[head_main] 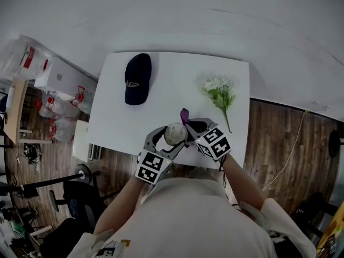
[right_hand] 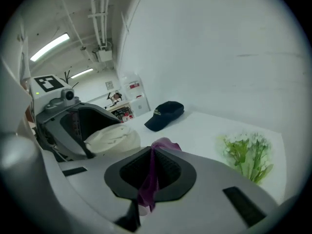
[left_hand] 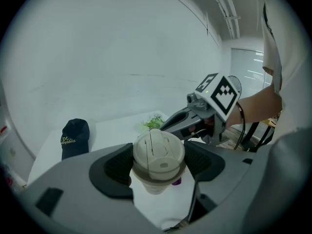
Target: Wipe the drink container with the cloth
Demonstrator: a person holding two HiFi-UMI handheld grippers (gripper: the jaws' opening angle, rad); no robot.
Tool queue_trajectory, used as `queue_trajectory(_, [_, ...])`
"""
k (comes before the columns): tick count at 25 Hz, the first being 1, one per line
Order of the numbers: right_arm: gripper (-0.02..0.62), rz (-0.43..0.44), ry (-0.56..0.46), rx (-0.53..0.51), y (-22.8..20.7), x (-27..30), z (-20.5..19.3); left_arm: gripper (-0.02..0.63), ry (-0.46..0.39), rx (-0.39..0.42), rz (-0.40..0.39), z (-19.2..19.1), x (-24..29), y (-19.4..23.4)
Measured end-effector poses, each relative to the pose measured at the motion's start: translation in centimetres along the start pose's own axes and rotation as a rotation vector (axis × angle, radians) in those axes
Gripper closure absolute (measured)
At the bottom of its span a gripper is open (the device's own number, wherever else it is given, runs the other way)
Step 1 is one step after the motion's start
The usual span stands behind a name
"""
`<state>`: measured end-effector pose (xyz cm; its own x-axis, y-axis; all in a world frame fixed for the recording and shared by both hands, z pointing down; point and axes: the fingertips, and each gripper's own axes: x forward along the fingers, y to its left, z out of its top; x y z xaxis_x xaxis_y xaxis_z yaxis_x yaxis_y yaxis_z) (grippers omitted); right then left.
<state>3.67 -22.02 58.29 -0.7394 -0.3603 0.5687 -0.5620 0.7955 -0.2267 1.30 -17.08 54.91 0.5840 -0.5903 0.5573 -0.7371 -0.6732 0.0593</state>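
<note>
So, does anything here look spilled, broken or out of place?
Nothing spilled or broken; the cup has its lid on. Only the flowers look odd, lying flat on the table without a vase.

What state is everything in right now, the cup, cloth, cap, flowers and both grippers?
Lidded cup: lid on, clamped between jaws.
Left gripper: shut on the lidded cup.
Purple cloth: pinched between jaws, close to the lidded cup.
Right gripper: shut on the purple cloth.
Navy cap: lying on the white table, untouched.
Flower bunch: lying flat on the white table.
</note>
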Motion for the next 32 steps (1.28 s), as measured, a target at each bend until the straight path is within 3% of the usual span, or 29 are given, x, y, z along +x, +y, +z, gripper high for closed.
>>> queue_trajectory(3, [0.556,0.058,0.021,0.146,-0.3,2.2,-2.2,0.264,0.003,0.014,0.004,-0.1,-0.1,-0.3])
queue_trajectory(6, [0.558,0.151,-0.014,0.446,-0.9,3.9,-4.8,0.264,0.0,0.016,0.013,-0.3,-0.3,-0.3])
queue_trajectory(7, [0.558,0.168,-0.009,0.503,-1.0,4.3,-5.8,0.264,0.001,0.014,0.014,-0.3,-0.3,-0.3])
queue_trajectory(9, [0.558,0.168,0.032,0.505,-0.9,4.8,-7.7,0.264,0.005,0.012,0.012,-0.2,-0.3,-0.3])
queue_trajectory(15, [0.558,0.13,0.107,0.378,0.4,4.5,-10.3,0.264,0.021,0.006,0.017,-0.3,-0.2,-0.1])
queue_trajectory(17, [0.558,0.155,0.022,0.4,0.8,3.2,-8.8,0.264,0.028,0.003,0.02,-0.3,-0.1,-0.3])
queue_trajectory(20, [0.558,0.319,-0.202,0.559,1.4,0.3,-4.7,0.264,0.033,0.002,0.02,-0.2,0.0,-0.3])
queue_trajectory(23, [0.557,0.45,-0.321,0.649,2.0,-1.9,-1.6,0.264,0.032,0.0,0.024,-0.2,-0.2,-0.3])
queue_trajectory(29, [0.557,0.463,-0.513,0.734,0.6,-5.2,2.9,0.264,0.033,-0.001,0.026,-0.2,-0.2,-0.4])
queue_trajectory(32, [0.557,0.426,-0.531,0.748,-0.2,-4.8,3.5,0.264,0.028,0.0,0.033,0.0,-0.2,-0.2])
